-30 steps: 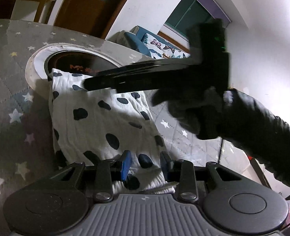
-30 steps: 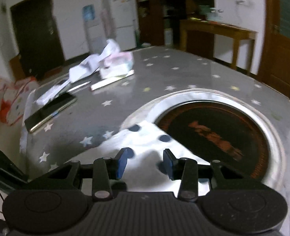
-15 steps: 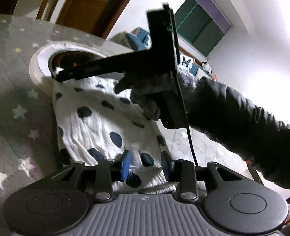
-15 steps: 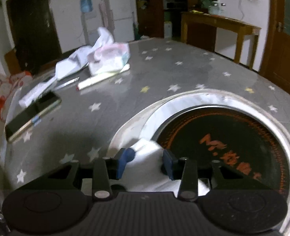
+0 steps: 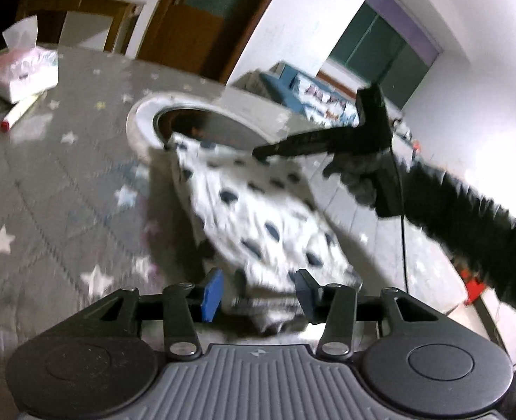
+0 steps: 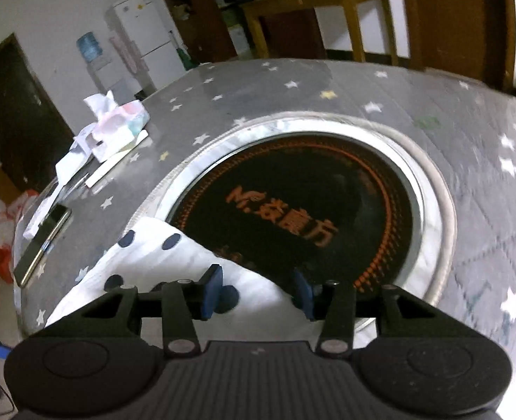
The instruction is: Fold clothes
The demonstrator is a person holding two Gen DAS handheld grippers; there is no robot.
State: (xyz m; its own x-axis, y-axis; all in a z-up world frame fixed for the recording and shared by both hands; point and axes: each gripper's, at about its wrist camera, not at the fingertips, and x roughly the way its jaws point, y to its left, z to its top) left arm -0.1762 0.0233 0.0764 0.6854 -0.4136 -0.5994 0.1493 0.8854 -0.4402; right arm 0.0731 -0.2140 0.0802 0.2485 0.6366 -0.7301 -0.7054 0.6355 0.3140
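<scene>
1. The left gripper (image 5: pixel 258 292) had just been opening, jaws spread, the cloth's bunched near edge loose between them.
2. The white, dark-spotted cloth (image 5: pixel 254 217) lay on the grey starred table (image 5: pixel 48 192).
3. Its far corner overlapped the round cooktop (image 6: pixel 310 210), where the right gripper (image 6: pixel 258 292) hovered, jaws parted after opening.

tissue pack (image 5: pixel 23 70), phone (image 6: pixel 42 241), fridge (image 6: pixel 146 40)

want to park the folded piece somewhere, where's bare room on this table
Bare star cloth right of the round burner, and the strip between the spotted cloth and the marker. Crowded at the far corner: tissue pack, papers, phone.
</scene>
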